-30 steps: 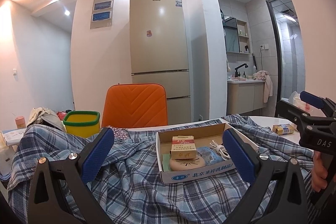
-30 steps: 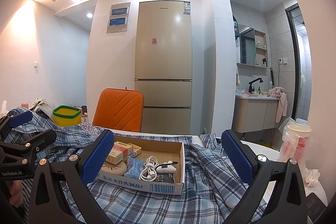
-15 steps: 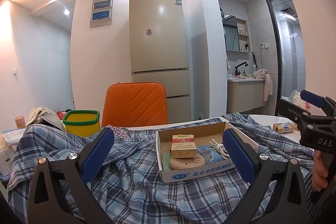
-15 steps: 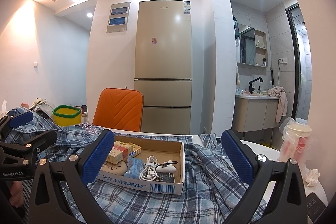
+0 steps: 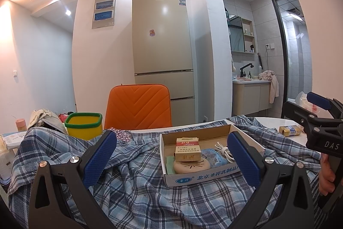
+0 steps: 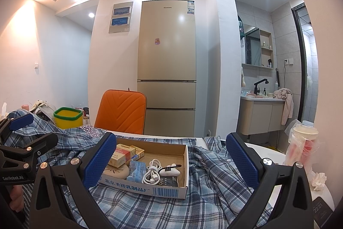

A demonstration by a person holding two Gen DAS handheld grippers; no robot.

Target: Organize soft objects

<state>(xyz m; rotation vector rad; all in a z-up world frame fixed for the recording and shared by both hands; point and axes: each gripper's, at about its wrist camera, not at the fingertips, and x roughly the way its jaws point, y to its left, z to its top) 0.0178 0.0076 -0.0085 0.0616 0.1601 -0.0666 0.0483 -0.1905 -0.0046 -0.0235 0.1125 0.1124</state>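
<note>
A blue plaid shirt [image 5: 137, 184] lies spread and rumpled over the white table; it also shows in the right wrist view [image 6: 201, 192]. A shallow cardboard box [image 5: 214, 174] of small items sits on top of it, also in the right wrist view [image 6: 169, 187]. My left gripper [image 5: 171, 158] is open and empty, held above the shirt in front of the box. My right gripper [image 6: 171, 158] is open and empty, also facing the box. Each gripper shows at the edge of the other's view, the right one [image 5: 321, 119] and the left one [image 6: 23, 138].
A yellow bin with a green rim [image 5: 84, 126] stands at the back left, near an orange chair [image 5: 139, 106]. A small gold box [image 5: 290, 130] and a bagged cup [image 6: 303, 145] stand on the table at the right. A phone [image 6: 321, 210] lies at the near right edge.
</note>
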